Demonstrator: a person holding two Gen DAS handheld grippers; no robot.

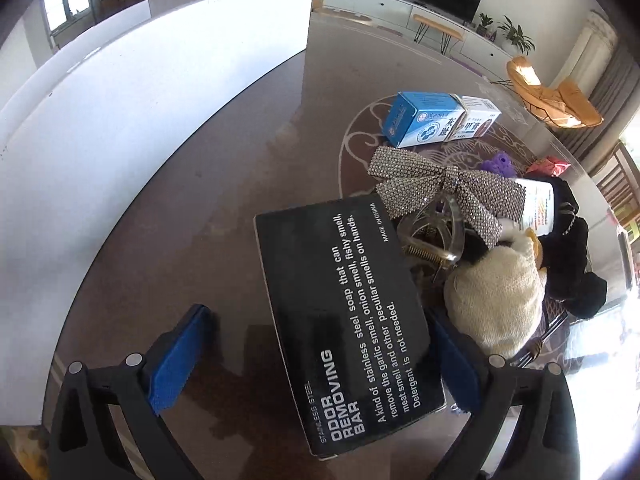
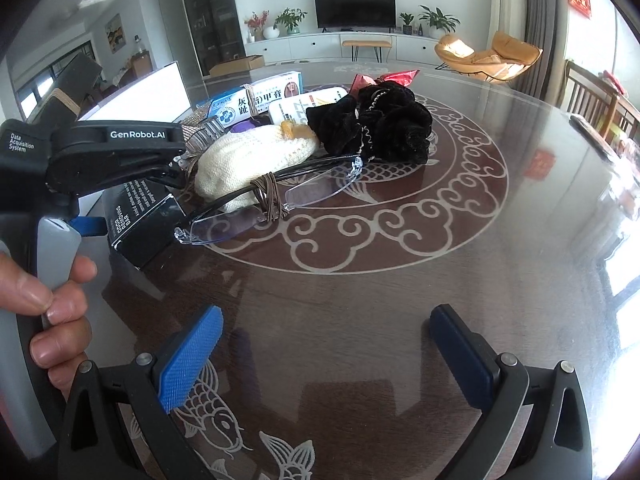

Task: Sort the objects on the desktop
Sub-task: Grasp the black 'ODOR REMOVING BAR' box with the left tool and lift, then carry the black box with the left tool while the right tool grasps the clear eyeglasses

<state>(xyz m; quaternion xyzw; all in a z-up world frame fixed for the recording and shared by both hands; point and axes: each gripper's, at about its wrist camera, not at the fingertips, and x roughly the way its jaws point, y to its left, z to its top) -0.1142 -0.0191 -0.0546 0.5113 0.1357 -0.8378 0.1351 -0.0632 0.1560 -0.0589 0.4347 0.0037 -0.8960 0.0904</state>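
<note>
The black box [image 1: 352, 320] covers most of the left gripper's right finger [image 1: 460, 376]; contact cannot be told. The white bottle's [image 1: 538, 206] small print seems illegible.

black box [image 1: 348, 320], blue carton [image 1: 420, 120], cream pouch [image 1: 496, 300]

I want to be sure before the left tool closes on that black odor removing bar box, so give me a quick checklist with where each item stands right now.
1. Black cardboard odor-removing-bar box sits between the left tool pads: ok, though much nearer the right-hand pad.
2. Left tool open wide enough: ok, a gap shows on the left side.
3. Cream knitted pouch clear of the closing pad: not ok, it lies right beside it.
4. Rhinestone bow hair clip off the box: cannot tell, it overlaps the box's far corner.
5. Right tool empty and out of the way: ok, open over bare glass tabletop.
6. Rimless glasses clear of the box: cannot tell.
</note>
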